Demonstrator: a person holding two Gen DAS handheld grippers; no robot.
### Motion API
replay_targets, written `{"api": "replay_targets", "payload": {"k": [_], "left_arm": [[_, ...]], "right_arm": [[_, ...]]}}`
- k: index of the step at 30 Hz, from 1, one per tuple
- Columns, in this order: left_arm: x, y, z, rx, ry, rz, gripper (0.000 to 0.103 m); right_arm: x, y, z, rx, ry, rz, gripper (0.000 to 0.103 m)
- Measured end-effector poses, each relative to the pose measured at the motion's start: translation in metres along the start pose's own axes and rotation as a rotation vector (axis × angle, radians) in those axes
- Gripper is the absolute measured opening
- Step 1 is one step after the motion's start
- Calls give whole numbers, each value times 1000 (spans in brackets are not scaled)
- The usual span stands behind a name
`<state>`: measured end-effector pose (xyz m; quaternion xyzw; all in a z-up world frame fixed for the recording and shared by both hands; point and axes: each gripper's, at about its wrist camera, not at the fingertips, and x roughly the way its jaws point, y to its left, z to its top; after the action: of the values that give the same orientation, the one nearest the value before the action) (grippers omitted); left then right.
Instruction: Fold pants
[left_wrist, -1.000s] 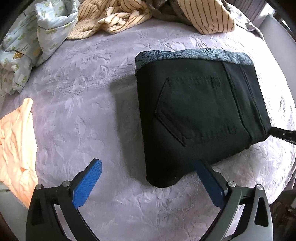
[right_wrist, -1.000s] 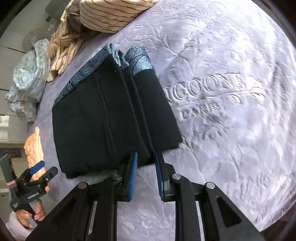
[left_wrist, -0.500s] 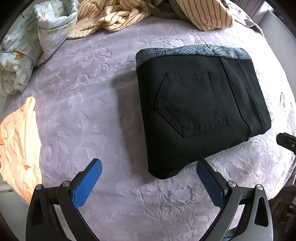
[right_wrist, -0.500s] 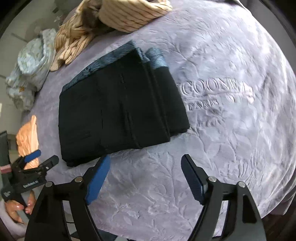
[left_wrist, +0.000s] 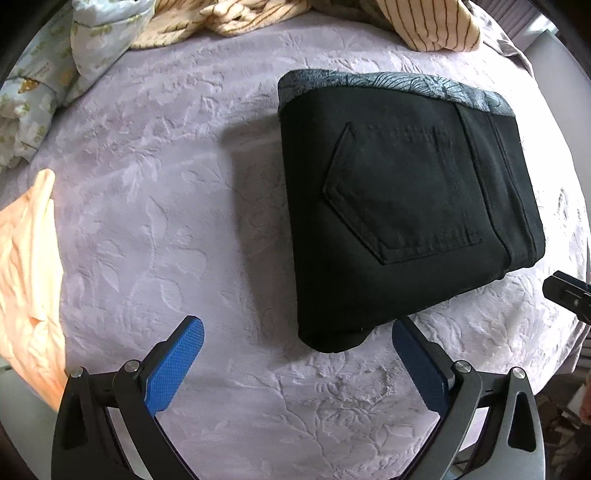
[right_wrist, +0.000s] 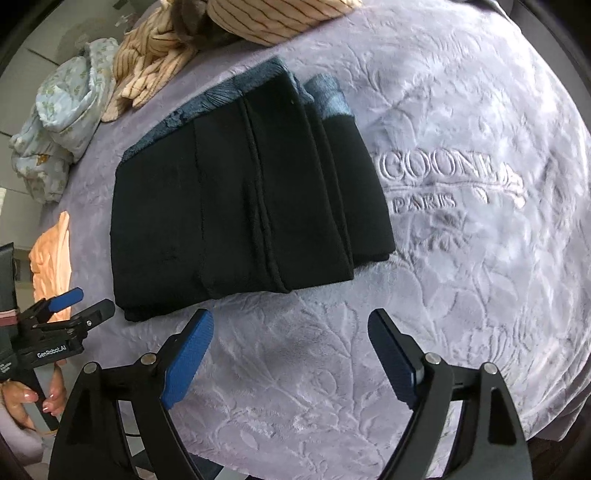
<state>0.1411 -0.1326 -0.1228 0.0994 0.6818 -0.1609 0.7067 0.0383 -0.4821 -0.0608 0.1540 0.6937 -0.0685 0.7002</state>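
Lying folded into a thick black rectangle, the pants (left_wrist: 402, 206) rest flat on a lilac bedspread (left_wrist: 155, 206) embossed with leaves; a back pocket faces up in the left wrist view, and a grey-blue patterned waistband runs along the far edge. From the right wrist view the same bundle (right_wrist: 243, 206) shows several stacked layers with seams running toward the camera, and raised lettering reading "PARIS" is pressed into the cover just to its right. The right tongs (right_wrist: 291, 350) hang over bare bedspread just in front of the bundle's near edge, their blue pads spread wide; they have just been opening, and nothing is between them, so the pants are released. The left tongs (left_wrist: 295, 360) are likewise spread apart, gripping nothing; their right pad sits just beside the near corner of the pants, whether touching I cannot tell, while the left pad is over empty cover. In the right wrist view the left tongs also appear at the far left edge, held by a hand (right_wrist: 26, 402) with painted nails. Farther out, a peach garment (left_wrist: 26, 280) lies at the left edge of the bed, a pale floral cloth (left_wrist: 92, 40) is bunched at the far left, and a cream striped garment (left_wrist: 432, 26) is heaped beyond the pants.
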Motion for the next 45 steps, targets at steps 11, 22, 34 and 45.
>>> {"api": "replay_targets", "payload": {"k": [11, 22, 34, 45], "left_arm": [[-4, 3, 29, -23, -40, -69, 102], [15, 9, 71, -42, -66, -196, 102], [60, -1, 92, -34, -40, -383, 102], [63, -4, 90, -97, -51, -399, 88]], "right_arm": [[2, -27, 13, 14, 32, 52, 88], [14, -57, 53, 19, 48, 175, 88], [59, -75, 95, -24, 103, 445, 89], [80, -79, 102, 110, 145, 538, 64]]}}
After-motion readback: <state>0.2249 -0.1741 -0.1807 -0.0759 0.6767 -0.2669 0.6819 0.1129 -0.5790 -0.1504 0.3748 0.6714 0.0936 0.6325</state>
